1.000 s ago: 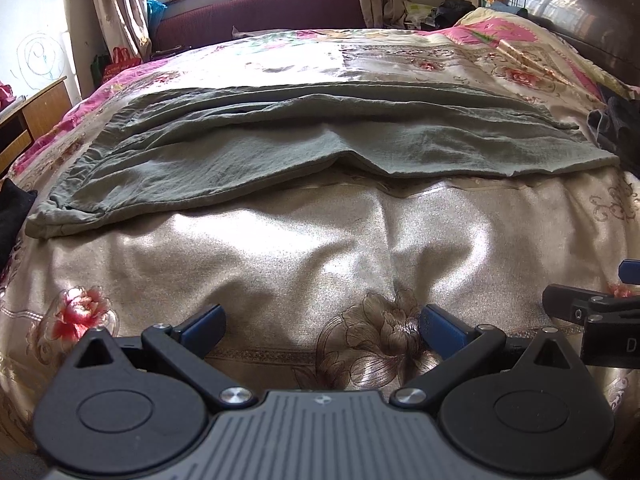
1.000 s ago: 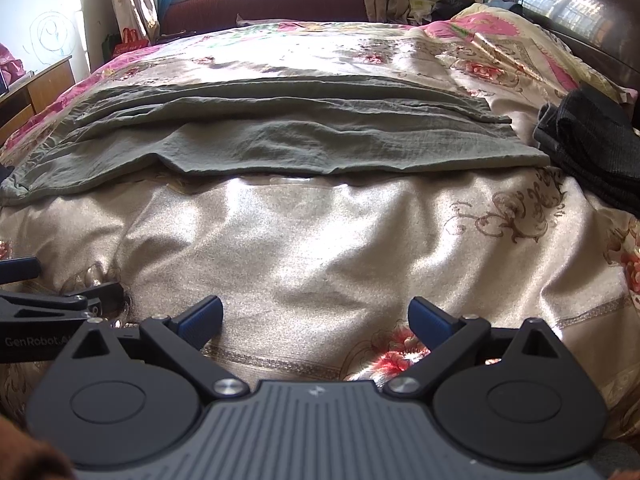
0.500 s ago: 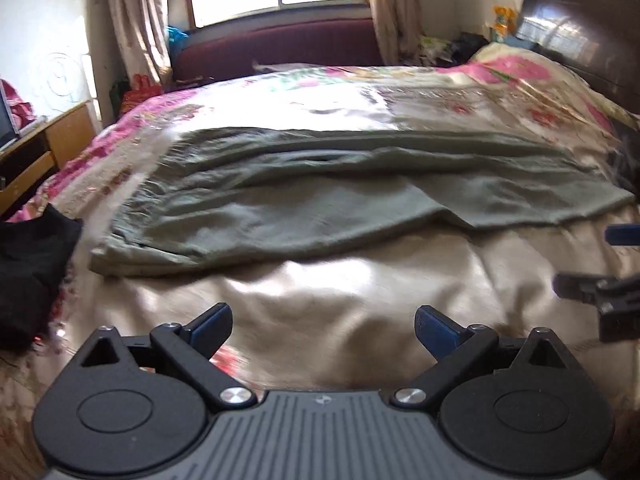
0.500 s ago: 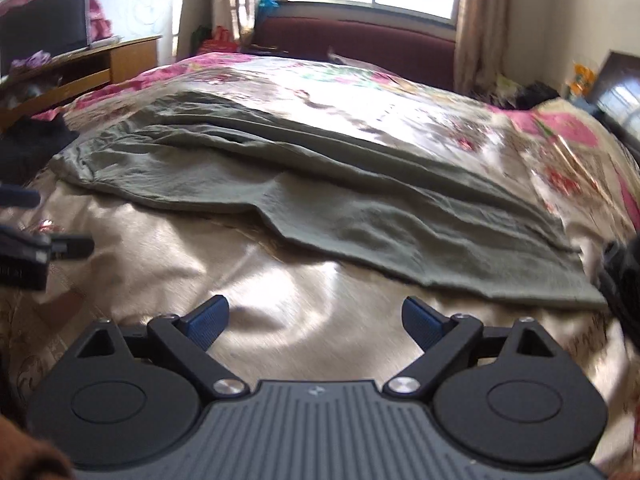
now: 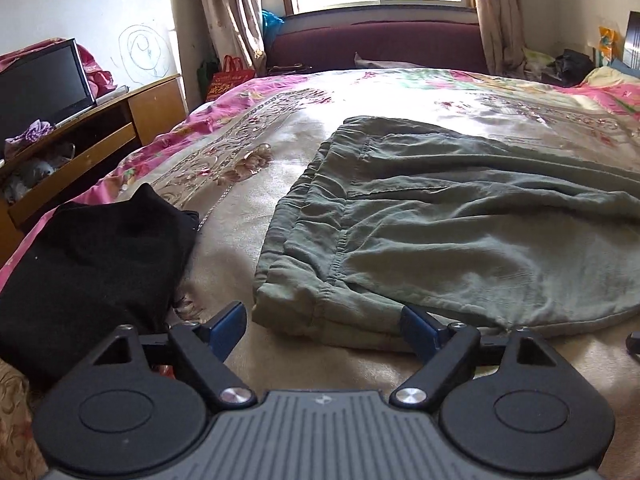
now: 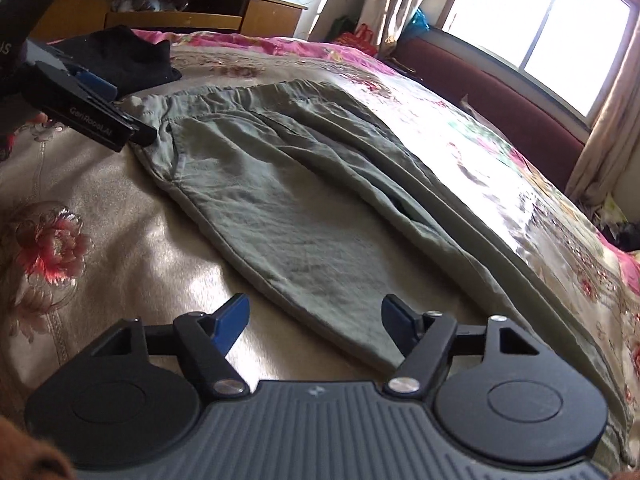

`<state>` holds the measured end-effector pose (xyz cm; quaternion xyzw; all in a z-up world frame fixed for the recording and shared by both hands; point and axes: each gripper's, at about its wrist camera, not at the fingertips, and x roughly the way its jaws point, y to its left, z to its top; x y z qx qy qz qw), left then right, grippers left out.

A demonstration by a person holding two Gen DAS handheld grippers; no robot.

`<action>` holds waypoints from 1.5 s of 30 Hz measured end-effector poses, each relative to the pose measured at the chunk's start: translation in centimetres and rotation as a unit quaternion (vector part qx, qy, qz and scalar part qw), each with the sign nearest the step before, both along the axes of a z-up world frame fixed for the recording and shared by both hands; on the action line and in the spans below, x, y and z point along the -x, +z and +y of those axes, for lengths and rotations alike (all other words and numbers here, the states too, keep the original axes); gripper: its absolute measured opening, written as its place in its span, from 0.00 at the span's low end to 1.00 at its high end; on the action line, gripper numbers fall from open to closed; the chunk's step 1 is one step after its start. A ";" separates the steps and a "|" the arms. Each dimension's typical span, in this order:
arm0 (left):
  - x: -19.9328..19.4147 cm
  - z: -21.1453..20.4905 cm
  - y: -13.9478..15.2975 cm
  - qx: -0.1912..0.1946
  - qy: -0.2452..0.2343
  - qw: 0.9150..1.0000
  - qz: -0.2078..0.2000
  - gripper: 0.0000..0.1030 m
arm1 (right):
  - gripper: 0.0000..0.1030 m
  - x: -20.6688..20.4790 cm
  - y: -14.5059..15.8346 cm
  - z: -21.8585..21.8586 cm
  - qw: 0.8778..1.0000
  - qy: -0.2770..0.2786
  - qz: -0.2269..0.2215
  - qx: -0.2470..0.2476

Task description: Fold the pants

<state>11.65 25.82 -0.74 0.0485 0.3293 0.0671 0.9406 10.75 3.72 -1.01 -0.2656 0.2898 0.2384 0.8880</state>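
Grey-green pants (image 5: 460, 232) lie flat on the floral bedspread, legs folded one over the other, elastic waistband to the left. My left gripper (image 5: 324, 322) is open, its fingers on either side of the near waistband corner, just short of it. My right gripper (image 6: 314, 318) is open and empty, at the near edge of the pants (image 6: 288, 208) around the crotch curve. The left gripper also shows in the right wrist view (image 6: 100, 108), by the waistband corner.
A black folded garment (image 5: 88, 256) lies on the bed left of the waistband. A wooden TV stand (image 5: 92, 136) with a monitor stands beyond the bed's left edge. A maroon bench (image 5: 380, 46) sits under the window at the far side.
Both grippers have swung left and moved in close to the pants. The left one now sits at the waistband corner, the right one at the near edge. Both stay open.
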 end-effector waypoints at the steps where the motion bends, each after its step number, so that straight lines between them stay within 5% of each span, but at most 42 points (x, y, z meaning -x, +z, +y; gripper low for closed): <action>1: -0.4 0.1 -0.3 -0.005 -0.005 1.000 0.003 0.85 | 0.65 -0.4 -0.1 0.4 1.000 0.003 0.001 0.003; 3: -1.2 0.4 -0.8 -0.010 -0.010 1.000 0.016 0.54 | 0.54 -1.4 -0.4 0.9 1.000 0.009 0.010 0.007; 5: -1.5 0.6 -1.1 -0.014 -0.021 0.999 0.026 0.45 | 0.28 -2.3 -0.4 1.4 0.999 0.015 0.034 0.000; 8: -1.3 1.0 -0.9 -0.017 -0.040 0.999 0.031 0.35 | 0.05 -2.6 -0.2 1.6 0.998 0.018 0.059 -0.011; 13: -0.4 2.3 0.2 -0.025 -0.030 0.999 0.034 0.25 | 0.02 -1.2 0.5 2.9 0.995 0.042 0.082 -0.045; 20: 2.4 5.3 0.7 -0.076 0.000 0.995 0.063 0.28 | 0.12 1.5 0.4 6.6 0.992 0.074 0.092 -0.054; 25: 4.4 3.8 2.2 -0.094 0.009 0.995 0.036 0.32 | 0.30 2.6 3.7 0.6 0.987 0.005 0.087 -0.136; 27: 5.1 2.4 3.1 -0.104 0.003 0.994 0.017 0.32 | 0.33 3.3 4.6 -4.5 0.983 -0.067 0.073 -0.156; 31: 5.1 -3.4 4.0 -0.092 -0.076 0.993 -0.003 0.34 | 0.38 4.0 3.4 -17.2 0.948 -0.271 0.066 -0.156; 34: 4.6 -8.7 3.6 -0.074 -0.139 0.987 -0.015 0.36 | 0.40 4.1 2.1 -26.0 0.899 -0.412 0.059 -0.139; 36: 3.7 -12.4 3.2 -0.055 -0.179 0.982 -0.013 0.36 | 0.41 4.1 1.7 -30.9 0.860 -0.474 0.063 -0.178; 38: 3.0 -15.5 2.4 -0.047 -0.209 0.977 -0.007 0.36 | 0.42 3.9 1.4 -34.3 0.826 -0.506 0.072 -0.239; 42: 2.2 -19.3 0.9 -0.044 -0.241 0.969 0.015 0.36 | 0.46 2.6 0.6 -36.9 0.776 -0.521 0.089 -0.344; 44: 2.2 -20.2 0.2 -0.045 -0.242 0.969 0.029 0.36 | 0.02 1.9 0.3 -36.6 0.775 -0.523 0.085 -0.343; 45: 2.3 -20.4 0.1 -0.048 -0.239 0.969 0.032 0.36 | 0.02 2.0 0.3 -36.8 0.770 -0.527 0.094 -0.349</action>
